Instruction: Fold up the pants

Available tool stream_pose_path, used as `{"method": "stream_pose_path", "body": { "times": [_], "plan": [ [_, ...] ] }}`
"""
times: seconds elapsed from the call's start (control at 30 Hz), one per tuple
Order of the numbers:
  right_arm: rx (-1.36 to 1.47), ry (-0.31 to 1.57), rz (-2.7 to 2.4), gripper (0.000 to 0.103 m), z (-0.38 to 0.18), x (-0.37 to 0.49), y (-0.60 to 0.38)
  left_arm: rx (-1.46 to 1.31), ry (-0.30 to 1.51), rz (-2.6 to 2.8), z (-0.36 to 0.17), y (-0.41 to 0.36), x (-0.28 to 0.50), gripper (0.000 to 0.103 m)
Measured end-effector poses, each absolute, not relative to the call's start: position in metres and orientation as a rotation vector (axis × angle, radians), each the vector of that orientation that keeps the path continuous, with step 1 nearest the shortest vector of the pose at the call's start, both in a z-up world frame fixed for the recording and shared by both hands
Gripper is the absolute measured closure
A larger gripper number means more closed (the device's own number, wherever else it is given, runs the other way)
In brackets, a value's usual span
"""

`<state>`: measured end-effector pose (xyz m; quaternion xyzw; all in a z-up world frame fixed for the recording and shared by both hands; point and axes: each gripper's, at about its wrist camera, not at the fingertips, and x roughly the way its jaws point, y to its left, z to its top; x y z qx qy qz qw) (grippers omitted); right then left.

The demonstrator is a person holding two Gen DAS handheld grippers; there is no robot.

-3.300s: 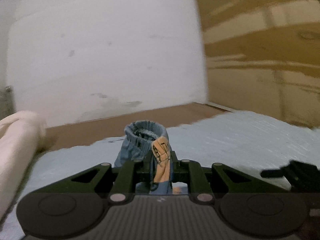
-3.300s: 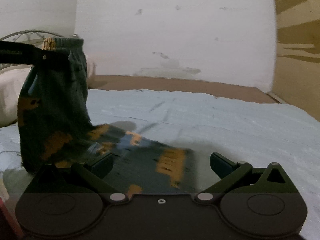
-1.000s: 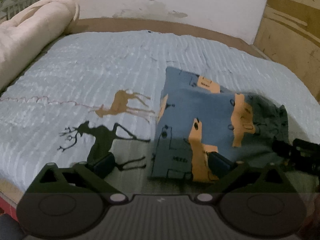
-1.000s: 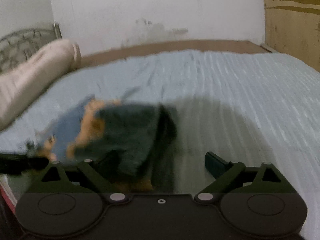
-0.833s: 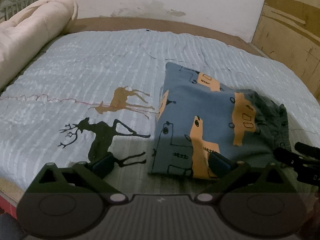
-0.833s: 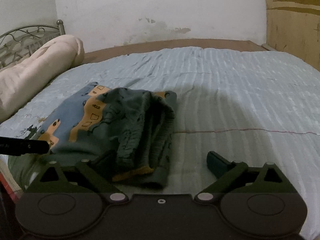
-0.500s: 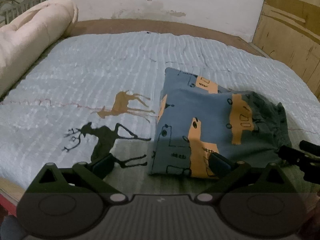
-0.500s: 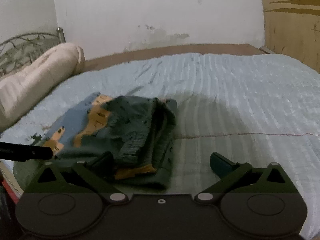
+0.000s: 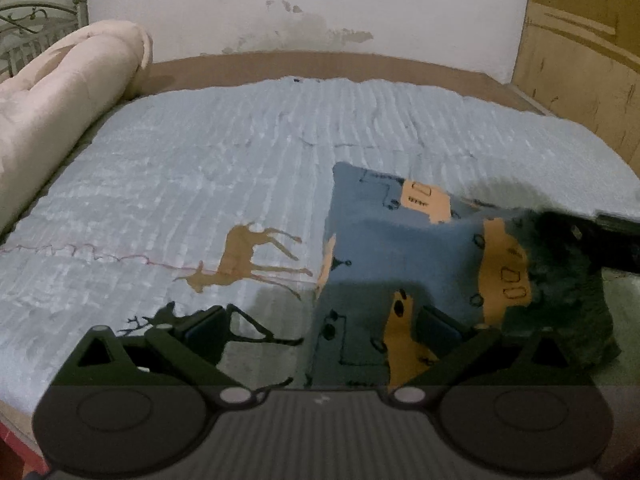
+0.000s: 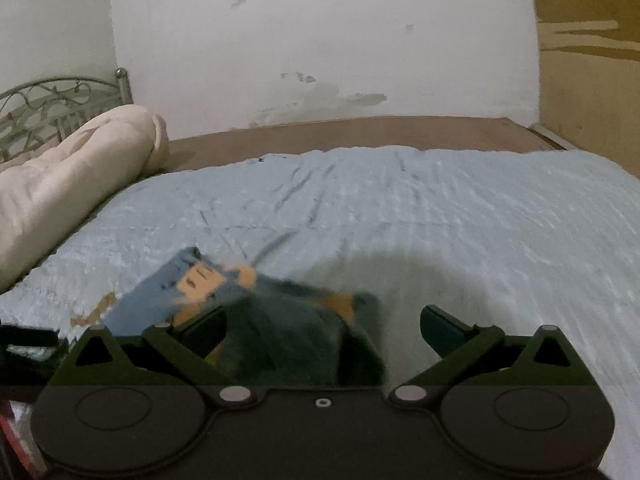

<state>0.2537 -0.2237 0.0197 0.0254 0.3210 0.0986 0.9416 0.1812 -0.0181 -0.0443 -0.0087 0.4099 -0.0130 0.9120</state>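
Pants (image 9: 404, 256) lie folded on the bedspread (image 9: 200, 168) (blue, deer print), at 3 o'clock of the deer (image 9: 244, 256). Left gripper (image 9: 320, 326) and right gripper (image 10: 322, 326) both gape, holding nothing. Rolled quilt (image 9: 60, 96) sits at 10 o'clock.

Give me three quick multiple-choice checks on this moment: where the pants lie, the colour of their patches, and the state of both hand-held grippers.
1. Where do the pants lie?
A. on the blue bedspread
B. on the rolled cream blanket
C. on the floor

2. What colour are the patches printed on the pants?
A. red
B. orange
C. white

3. How do the left hand-held gripper and right hand-held gripper stand?
A. both shut on the pants
B. only the left is shut
C. both open, holding nothing

Key: 1 A, the folded pants rest flat on the bedspread. 2 B, orange blocks show on the blue cloth. 3 C, each pair of fingers is spread wide with nothing clamped.
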Motion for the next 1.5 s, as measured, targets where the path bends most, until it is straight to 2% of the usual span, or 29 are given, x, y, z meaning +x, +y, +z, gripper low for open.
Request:
{"method": "stream_pose_path", "body": {
  "times": [0.23, 0.43, 0.63, 0.77, 1.03, 1.23, 1.5],
  "plan": [
    [-0.151, 0.777, 0.175, 0.001, -0.004, 0.283, -0.206, -0.049, 0.863, -0.054, -0.055, -0.014, 0.176, 0.001],
    [-0.03, 0.762, 0.091, 0.001, -0.006, 0.292, -0.247, -0.047, 0.862, -0.059, -0.053, -0.013, 0.177, 0.001],
    [-0.056, 0.726, 0.074, 0.001, -0.007, 0.26, -0.258, -0.051, 0.86, -0.055, -0.053, -0.013, 0.173, 0.001],
    [0.068, 0.708, 0.043, 0.001, -0.008, 0.237, -0.276, -0.044, 0.863, -0.057, -0.051, -0.014, 0.169, 0.001],
    [0.067, 0.692, 0.068, 0.001, -0.011, 0.189, -0.272, -0.032, 0.868, -0.076, -0.051, -0.018, 0.15, 0.001],
    [0.097, 0.677, 0.071, 0.001, 0.003, 0.18, -0.269, -0.027, 0.871, -0.076, -0.049, -0.02, 0.144, 0.001],
    [0.122, 0.719, 0.066, 0.001, -0.008, 0.181, -0.271, -0.025, 0.876, -0.071, -0.05, -0.021, 0.143, 0.001]
  ]
}}
